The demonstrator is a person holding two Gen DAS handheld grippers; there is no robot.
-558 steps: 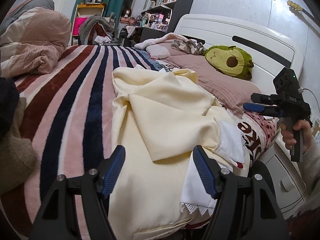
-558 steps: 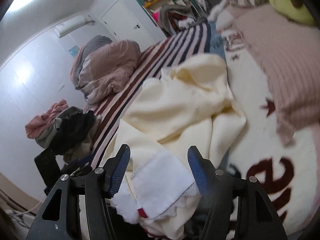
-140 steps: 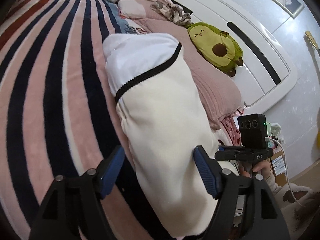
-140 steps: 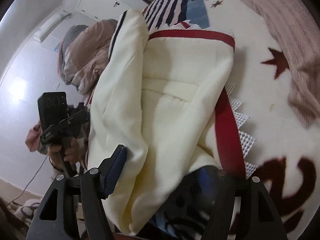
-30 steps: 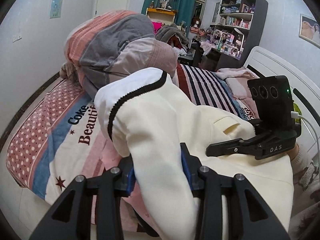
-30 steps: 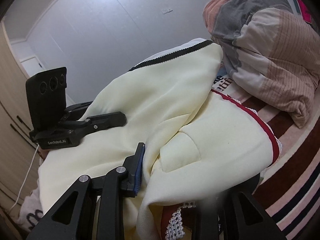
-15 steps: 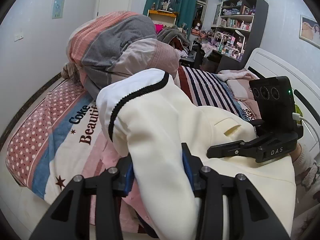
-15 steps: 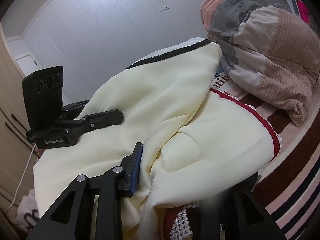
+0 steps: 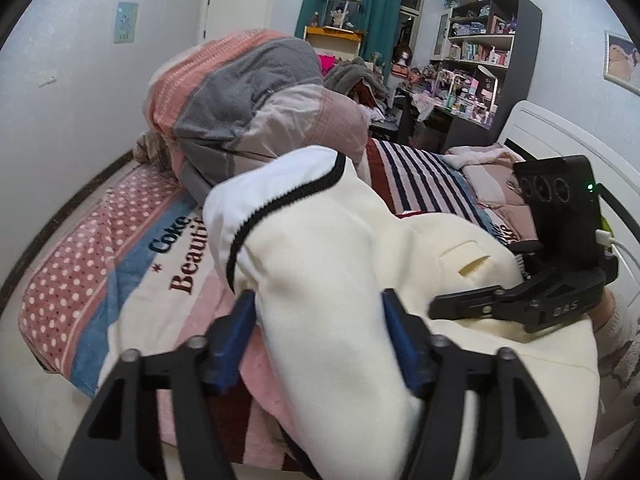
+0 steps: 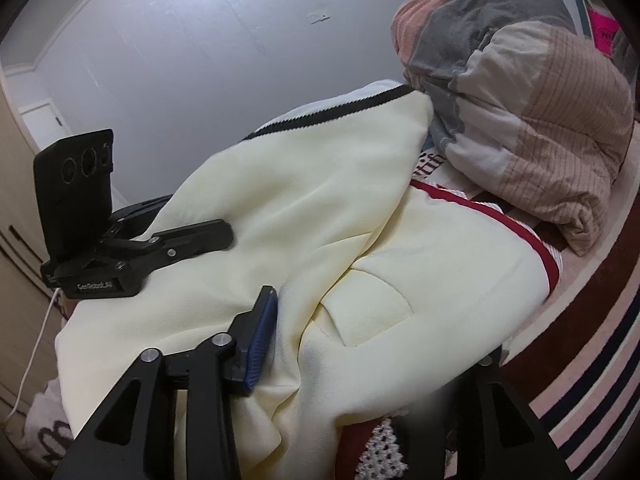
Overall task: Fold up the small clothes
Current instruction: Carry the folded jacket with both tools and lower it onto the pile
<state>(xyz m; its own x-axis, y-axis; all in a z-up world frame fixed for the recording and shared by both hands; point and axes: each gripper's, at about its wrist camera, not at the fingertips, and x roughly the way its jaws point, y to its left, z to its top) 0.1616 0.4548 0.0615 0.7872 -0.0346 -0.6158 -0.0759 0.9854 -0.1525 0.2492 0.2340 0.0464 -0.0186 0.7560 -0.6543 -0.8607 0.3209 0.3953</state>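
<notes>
A folded cream garment (image 9: pixel 320 280) with a black-trimmed white end and a red-trimmed lace hem (image 10: pixel 516 220) is held up over the bed. My left gripper (image 9: pixel 318 344) is shut on its near fold, blue pads pressing both sides. My right gripper (image 10: pixel 360 344) is shut on the same bundle (image 10: pixel 320 220); its left blue pad (image 10: pixel 262 332) shows, its right finger is buried under cloth. Each gripper shows in the other's view: the right one (image 9: pixel 520 300) at the garment's right side, the left one (image 10: pixel 132 248) at its left.
A rolled pink and grey duvet (image 9: pixel 248 104) lies just beyond the garment. The bed has a striped blanket (image 9: pixel 420 180) and a dotted sheet with lettering (image 9: pixel 120 240). A white headboard (image 9: pixel 560 136), shelves (image 9: pixel 488 40) and a desk stand at the back.
Over the last second the view has barely shifted; both grippers stay clamped on the garment and hold it in about the same place. Earlier the garment lay on the bed with both grippers open.
</notes>
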